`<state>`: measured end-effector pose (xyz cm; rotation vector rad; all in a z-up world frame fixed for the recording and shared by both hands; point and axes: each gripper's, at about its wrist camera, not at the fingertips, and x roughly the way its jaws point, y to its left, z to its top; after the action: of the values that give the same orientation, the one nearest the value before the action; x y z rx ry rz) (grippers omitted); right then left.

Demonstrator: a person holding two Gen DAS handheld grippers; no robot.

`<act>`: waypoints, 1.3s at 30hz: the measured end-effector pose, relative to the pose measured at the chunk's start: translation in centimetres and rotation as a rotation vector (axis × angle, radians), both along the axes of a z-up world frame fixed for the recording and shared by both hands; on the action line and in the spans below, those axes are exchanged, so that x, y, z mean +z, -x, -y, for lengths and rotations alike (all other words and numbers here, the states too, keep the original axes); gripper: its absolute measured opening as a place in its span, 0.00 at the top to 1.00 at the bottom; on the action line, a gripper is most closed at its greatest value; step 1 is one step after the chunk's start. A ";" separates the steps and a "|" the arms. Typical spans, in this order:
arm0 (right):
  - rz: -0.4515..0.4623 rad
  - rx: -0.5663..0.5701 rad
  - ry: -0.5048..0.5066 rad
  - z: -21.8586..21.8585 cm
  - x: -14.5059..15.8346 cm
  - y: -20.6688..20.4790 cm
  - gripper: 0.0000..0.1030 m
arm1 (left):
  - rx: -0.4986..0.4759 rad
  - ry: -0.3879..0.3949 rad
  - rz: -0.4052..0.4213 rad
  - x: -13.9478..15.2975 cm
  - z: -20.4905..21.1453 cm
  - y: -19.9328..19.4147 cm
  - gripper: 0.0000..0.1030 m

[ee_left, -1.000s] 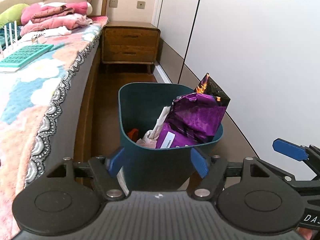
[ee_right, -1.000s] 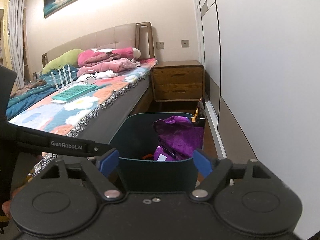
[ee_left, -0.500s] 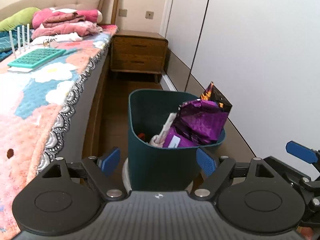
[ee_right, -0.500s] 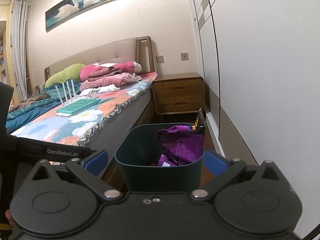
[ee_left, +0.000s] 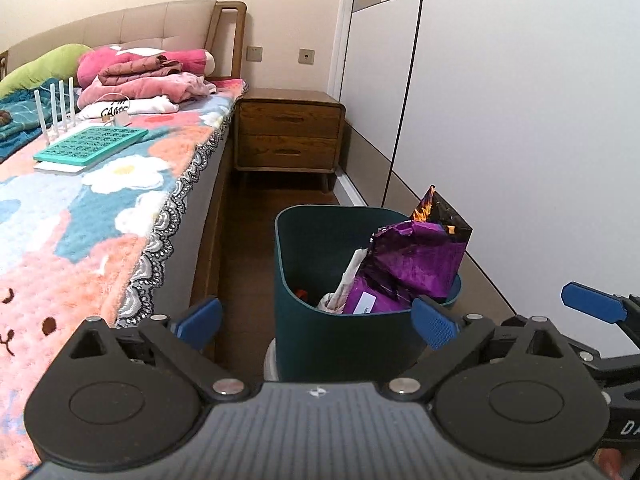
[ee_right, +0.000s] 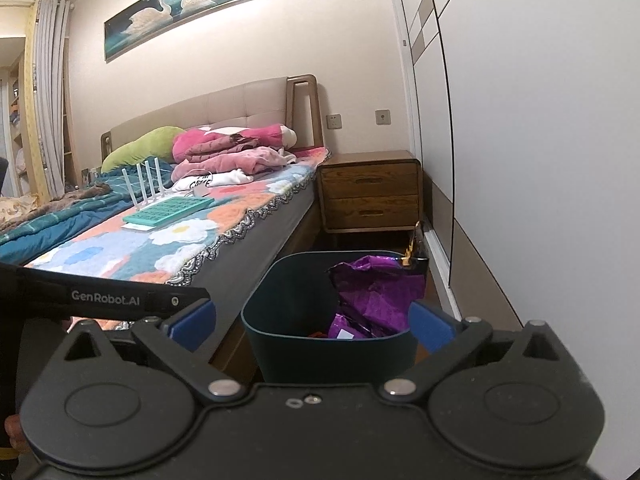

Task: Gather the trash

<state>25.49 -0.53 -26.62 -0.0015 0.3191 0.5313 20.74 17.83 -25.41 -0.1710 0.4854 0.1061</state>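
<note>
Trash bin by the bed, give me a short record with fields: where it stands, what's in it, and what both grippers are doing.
bin: dark teal trash bin, upright on the wooden floor between the bed and the wardrobe
contents: crumpled purple snack bag, black bag with flame print, white paper
left gripper: open, jaws have just been opening, holding nothing
right gripper: open, holding nothing
background: nightstand

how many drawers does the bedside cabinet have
2. The bedside cabinet by the bed's head has an upper drawer and a lower drawer directly beneath it. None seem hidden.
</note>
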 end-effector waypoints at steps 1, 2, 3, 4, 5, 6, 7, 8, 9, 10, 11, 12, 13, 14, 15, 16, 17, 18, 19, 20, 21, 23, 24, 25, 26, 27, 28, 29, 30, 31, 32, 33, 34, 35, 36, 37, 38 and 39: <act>0.000 0.002 -0.004 0.0 0.0 0.0 0.00 | 0.002 -0.003 0.000 0.1 0.0 0.1 0.01; 0.000 0.006 -0.007 0.1 0.0 -0.1 0.00 | 0.002 -0.005 0.002 0.1 0.0 0.1 0.01; -0.002 0.008 -0.011 0.1 0.1 -0.1 0.00 | 0.001 -0.008 0.005 0.2 0.0 0.2 0.01; 0.000 0.008 -0.015 0.1 0.1 -0.1 0.00 | 0.006 -0.013 0.008 0.3 0.0 0.4 0.01; 0.001 0.009 -0.018 0.1 0.1 0.0 0.00 | 0.015 -0.018 0.008 0.3 -0.1 0.4 0.01; 0.003 0.010 -0.020 0.2 0.0 0.0 0.00 | 0.018 -0.021 0.009 0.4 -0.1 0.4 0.01; 0.006 0.009 -0.023 0.2 0.0 0.0 0.00 | 0.021 -0.025 0.009 0.4 -0.2 0.5 0.01; 0.008 0.010 -0.025 0.2 0.0 0.1 0.00 | 0.024 -0.030 0.008 0.5 -0.1 0.5 0.01; 0.010 0.009 -0.030 0.3 -0.1 0.1 0.00 | 0.025 -0.032 0.009 0.5 -0.2 0.5 0.01; 0.011 0.007 -0.042 0.5 -0.1 0.1 0.00 | 0.026 -0.035 0.010 0.5 -0.2 0.5 0.01; 0.010 0.008 -0.052 0.5 0.0 0.0 0.00 | 0.029 -0.041 0.016 0.4 -0.1 0.5 0.01; 0.007 0.011 -0.061 0.6 0.1 0.0 0.00 | 0.032 -0.048 0.022 0.4 -0.1 0.6 0.01; 0.006 0.013 -0.066 0.6 0.1 -0.1 0.00 | 0.037 -0.054 0.024 0.3 -0.1 0.6 0.01; 0.007 0.014 -0.071 0.6 0.2 -0.1 0.00 | 0.041 -0.055 0.024 0.3 -0.2 0.6 0.01; 0.008 0.019 -0.072 0.6 0.2 -0.2 0.00 | 0.041 -0.053 0.025 0.2 -0.3 0.7 0.01; 0.010 0.022 -0.071 0.6 0.2 -0.2 0.00 | 0.043 -0.053 0.024 0.1 -0.4 0.6 0.01; 0.014 0.022 -0.070 0.5 0.3 -0.2 0.00 | 0.048 -0.053 0.022 0.0 -0.6 0.6 0.01; 0.015 0.026 -0.070 0.5 0.3 -0.3 0.00 | 0.052 -0.052 0.021 0.0 -0.7 0.7 0.01; 0.014 0.031 -0.070 0.4 0.3 -0.3 0.00 | 0.056 -0.052 0.020 -0.1 -0.7 0.7 0.01; 0.013 0.035 -0.070 0.3 0.3 -0.4 0.00 | 0.061 -0.052 0.019 -0.2 -0.8 0.7 0.01; 0.014 0.036 -0.068 0.2 0.3 -0.5 0.00 | 0.065 -0.053 0.018 -0.2 -0.9 0.7 0.01; 0.022 0.043 -0.054 0.1 0.2 -0.5 0.00 | 0.069 -0.052 0.014 -0.2 -1.0 0.6 0.01; 0.024 0.047 -0.048 0.0 0.2 -0.5 0.00 | 0.068 -0.050 0.012 -0.2 -1.1 0.5 0.01; 0.025 0.052 -0.045 0.0 0.2 -0.4 0.00 | 0.067 -0.049 0.011 -0.3 -1.1 0.5 0.01; 0.026 0.058 -0.041 -0.1 0.1 -0.4 0.00 | 0.068 -0.050 0.011 -0.3 -1.1 0.5 0.01; 0.027 0.062 -0.034 -0.2 0.1 -0.3 0.00 | 0.070 -0.051 0.012 -0.3 -1.1 0.5 0.01; 0.032 0.065 -0.025 -0.2 0.1 -0.3 0.00 | 0.071 -0.052 0.013 -0.3 -1.1 0.5 0.01; 0.037 0.067 -0.019 -0.2 0.1 -0.1 0.00 | 0.072 -0.049 0.012 -0.3 -1.0 0.5 0.01; 0.037 0.071 -0.014 -0.1 0.0 -0.2 0.00 | 0.070 -0.043 0.010 -0.3 -1.0 0.5 0.01; 0.035 0.076 -0.009 -0.1 -0.1 -0.1 0.00 | 0.068 -0.038 0.009 -0.3 -1.0 0.5 0.01; 0.035 0.077 -0.006 -0.1 -0.2 -0.1 0.00 | 0.065 -0.033 0.006 -0.3 -0.9 0.5 0.01; 0.039 0.079 -0.005 0.0 -0.3 0.0 0.00 | 0.062 -0.029 0.001 -0.4 -0.9 0.5 0.01; 0.042 0.081 -0.003 0.1 -0.4 0.0 0.00 | 0.060 -0.029 -0.001 -0.4 -0.8 0.4 0.01; 0.037 0.084 0.003 0.1 -0.6 0.0 0.00 | 0.061 -0.033 -0.001 -0.4 -0.7 0.4 0.01; 0.036 0.087 0.007 0.1 -0.7 0.0 0.00 | 0.064 -0.038 -0.002 -0.4 -0.5 0.4 0.01; 0.042 0.085 0.011 0.2 -0.9 0.0 0.00 | 0.067 -0.041 -0.001 -0.3 -0.4 0.4 0.01; 0.039 0.082 0.016 0.3 -1.0 -0.1 0.00 | 0.069 -0.041 0.002 -0.3 -0.4 0.5 0.01; 0.034 0.086 0.021 0.3 -1.1 -0.1 0.00 | 0.069 -0.041 0.002 -0.3 -0.3 0.5 0.01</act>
<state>25.62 -0.82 -27.69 -0.0445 0.2924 0.6125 20.24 18.12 -25.69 -0.1473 0.4753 0.1833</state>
